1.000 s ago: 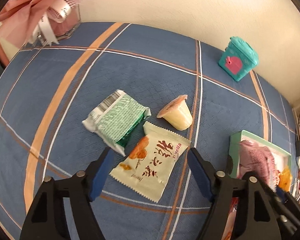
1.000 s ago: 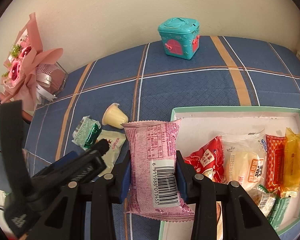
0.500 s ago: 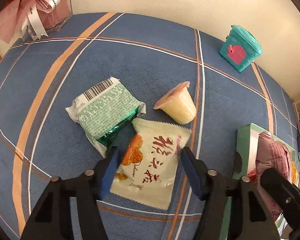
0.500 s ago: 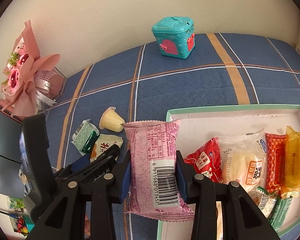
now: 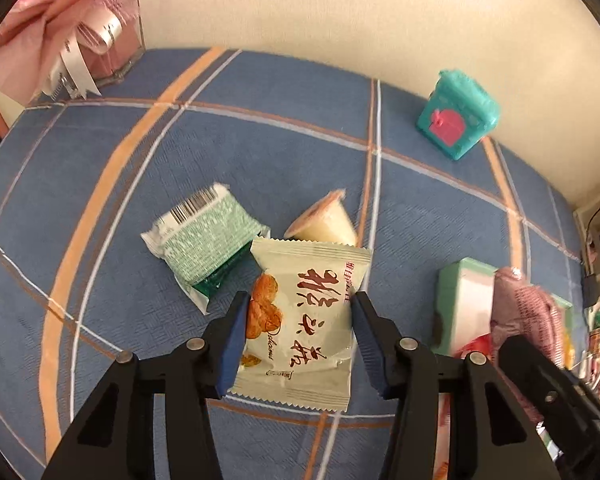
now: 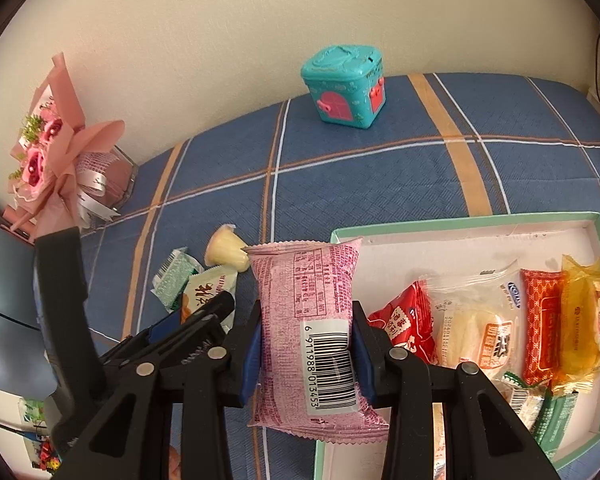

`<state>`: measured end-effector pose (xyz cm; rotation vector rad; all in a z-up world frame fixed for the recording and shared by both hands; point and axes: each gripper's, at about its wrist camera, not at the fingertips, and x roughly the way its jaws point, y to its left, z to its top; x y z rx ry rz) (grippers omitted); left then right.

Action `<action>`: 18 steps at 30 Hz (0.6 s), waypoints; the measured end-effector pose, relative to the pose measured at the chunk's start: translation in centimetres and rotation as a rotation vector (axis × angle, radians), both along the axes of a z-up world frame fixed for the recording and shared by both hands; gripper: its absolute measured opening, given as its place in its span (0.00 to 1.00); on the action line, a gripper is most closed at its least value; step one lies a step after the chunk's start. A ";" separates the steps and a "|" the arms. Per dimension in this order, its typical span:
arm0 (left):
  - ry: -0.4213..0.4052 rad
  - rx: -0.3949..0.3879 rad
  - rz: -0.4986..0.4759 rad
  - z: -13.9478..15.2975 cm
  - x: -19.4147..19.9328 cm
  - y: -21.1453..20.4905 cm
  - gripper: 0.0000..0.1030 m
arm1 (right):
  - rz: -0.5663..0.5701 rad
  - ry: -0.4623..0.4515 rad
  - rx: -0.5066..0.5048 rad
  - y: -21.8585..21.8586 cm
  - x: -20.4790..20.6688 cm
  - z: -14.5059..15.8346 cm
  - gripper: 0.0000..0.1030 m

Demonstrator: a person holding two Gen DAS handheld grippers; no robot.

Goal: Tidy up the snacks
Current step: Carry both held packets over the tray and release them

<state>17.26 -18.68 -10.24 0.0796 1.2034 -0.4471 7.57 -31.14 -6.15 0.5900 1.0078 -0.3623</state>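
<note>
My left gripper is shut on a cream snack packet with red characters and holds it just above the blue plaid cloth. A green-white packet and a jelly cup lie just beyond it. My right gripper is shut on a pink snack packet with a barcode, held over the left rim of the white tray. The tray holds several packets, among them a red one and an orange one. The left gripper also shows in the right wrist view.
A teal toy house box stands at the back by the wall. A pink flower bouquet in a clear box sits at the back left corner. The tray's corner shows in the left wrist view.
My left gripper has closed in on the cream packet and taken hold of it. The right gripper still holds the pink packet in about the same place.
</note>
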 end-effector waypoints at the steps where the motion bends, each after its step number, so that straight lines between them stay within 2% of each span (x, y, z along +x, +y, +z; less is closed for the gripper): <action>1: -0.006 -0.011 -0.001 0.8 -0.2 -0.1 0.51 | -0.002 -0.004 -0.004 -0.1 -0.2 0.3 0.40; 7: -0.049 -0.038 -0.057 4.6 -2.5 -2.1 0.51 | -0.050 0.004 -0.009 -2.1 -2.3 1.5 0.40; 12: -0.009 -0.110 -0.150 5.9 -5.2 -4.9 0.51 | -0.103 0.009 -0.025 -4.8 -4.6 2.3 0.40; 18: -0.018 -0.100 -0.235 6.8 -8.4 -8.2 0.51 | -0.180 0.026 -0.048 -8.3 -8.0 2.8 0.40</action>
